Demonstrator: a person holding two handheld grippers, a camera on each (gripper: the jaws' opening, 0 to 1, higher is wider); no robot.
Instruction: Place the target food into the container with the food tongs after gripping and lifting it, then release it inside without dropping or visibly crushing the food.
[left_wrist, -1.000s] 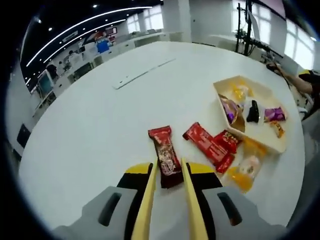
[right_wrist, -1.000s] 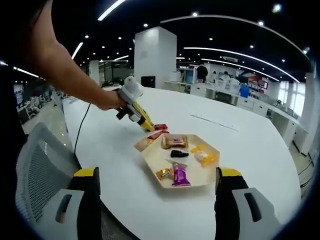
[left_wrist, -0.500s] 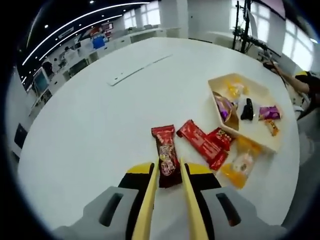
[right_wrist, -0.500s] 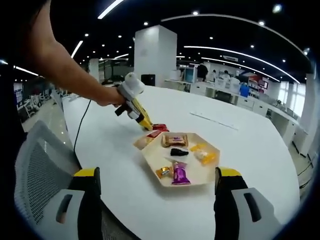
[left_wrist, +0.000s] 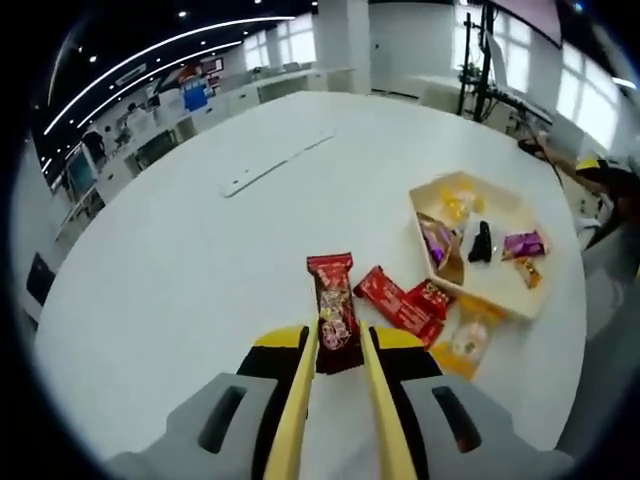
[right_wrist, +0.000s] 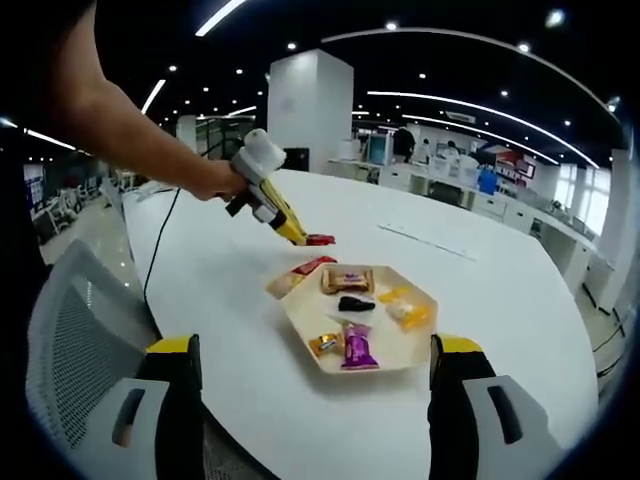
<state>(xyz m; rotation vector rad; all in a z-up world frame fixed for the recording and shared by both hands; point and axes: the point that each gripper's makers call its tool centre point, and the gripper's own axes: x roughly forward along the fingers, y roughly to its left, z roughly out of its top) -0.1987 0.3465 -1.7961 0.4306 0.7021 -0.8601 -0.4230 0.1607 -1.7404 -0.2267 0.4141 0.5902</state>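
Evidently, each placement here serves the carry to the tray.

Target food: the red-wrapped bar (left_wrist: 333, 310) sits between the two yellow tong blades (left_wrist: 300, 400), its near end pinched and its far end sticking out past the tips. In the right gripper view the same bar (right_wrist: 320, 240) appears clear of the table surface, so I judge it lifted, though the gap is small and hard to confirm.

Left gripper (left_wrist: 335, 345): its jaws are pressed in on the tongs, which in turn clamp the bar. The hold is near one end, probably so the wrapper hangs forward and can be lowered in first.

Right gripper (right_wrist: 310, 375): its jaws stand wide apart with nothing between them. It hangs back at the table's near edge, looking across the tray, apparently kept out of the way.

Container: the cream hexagonal tray (left_wrist: 500, 300) lies to the right of the held bar, well apart from it. It already holds several small wrapped snacks, among them a purple packet (right_wrist: 358, 348), so the free floor near its rim is the likely landing place.

Loose food: two more red bars (left_wrist: 395, 300) and an orange packet (left_wrist: 465, 340) lie on the white table (left_wrist: 200, 230) just beside the tray.

Risk: a squeeze tight enough to carry could dent the bar.
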